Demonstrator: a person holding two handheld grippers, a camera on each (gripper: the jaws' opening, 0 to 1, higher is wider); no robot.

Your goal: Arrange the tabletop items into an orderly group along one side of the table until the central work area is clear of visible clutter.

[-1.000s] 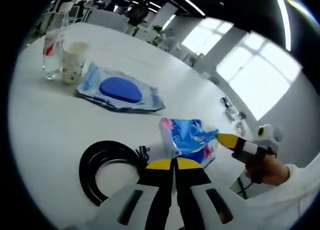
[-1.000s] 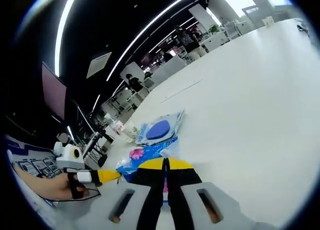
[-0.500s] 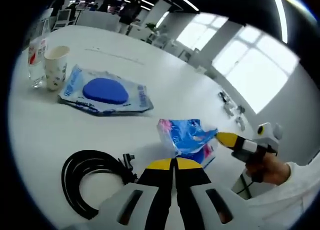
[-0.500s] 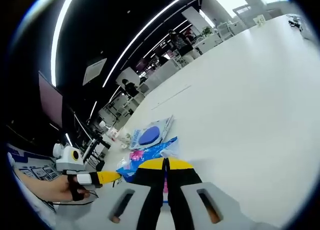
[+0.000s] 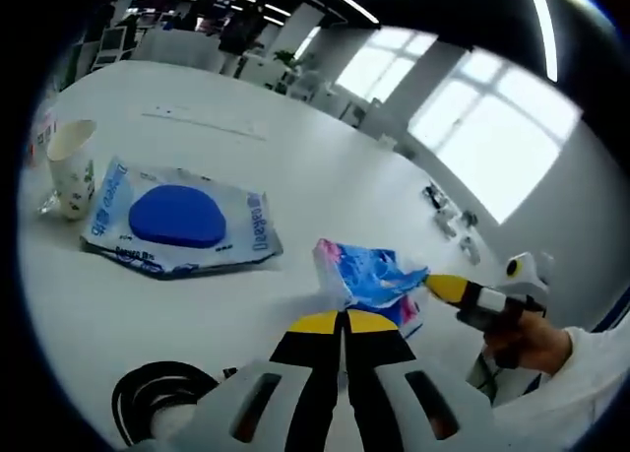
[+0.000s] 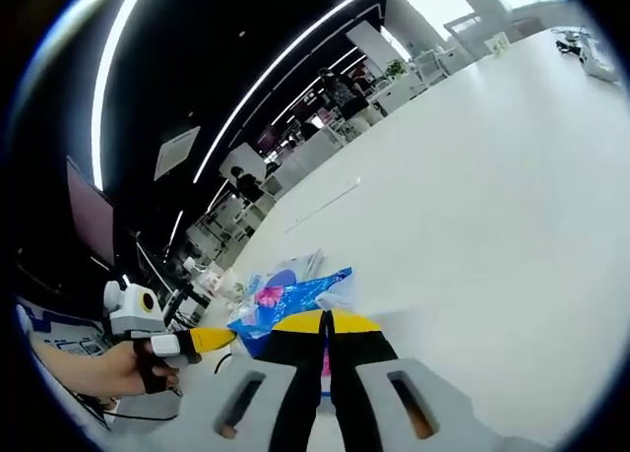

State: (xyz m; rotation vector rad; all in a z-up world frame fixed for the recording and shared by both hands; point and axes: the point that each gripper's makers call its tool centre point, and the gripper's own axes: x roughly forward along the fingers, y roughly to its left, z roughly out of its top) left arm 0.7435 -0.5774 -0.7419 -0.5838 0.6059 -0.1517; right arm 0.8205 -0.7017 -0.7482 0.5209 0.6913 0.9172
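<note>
A crinkled blue and pink packet (image 5: 364,273) is raised off the white table (image 5: 295,166), and my right gripper (image 5: 433,285) is shut on its right corner. In the right gripper view the same packet (image 6: 290,296) juts out just past my right gripper's (image 6: 330,323) closed yellow tips. My left gripper (image 5: 343,323) is shut with nothing in it, just short of the packet; it also enters the right gripper view as the left gripper (image 6: 217,339) held by a hand. A blue-oval wipes pack (image 5: 177,221) lies flat to the left.
A paper cup (image 5: 71,166) and a clear bottle (image 5: 39,137) stand at the far left. A black cable coil (image 5: 157,398) lies low left by my jaws. Small items (image 5: 448,204) sit at the table's far edge. A person's hand (image 5: 522,339) holds the right gripper.
Both views have shifted with the hands. The cable coil now sits lower in the left gripper view. The packet now covers most of the wipes pack in the right gripper view. Both grippers stay shut.
</note>
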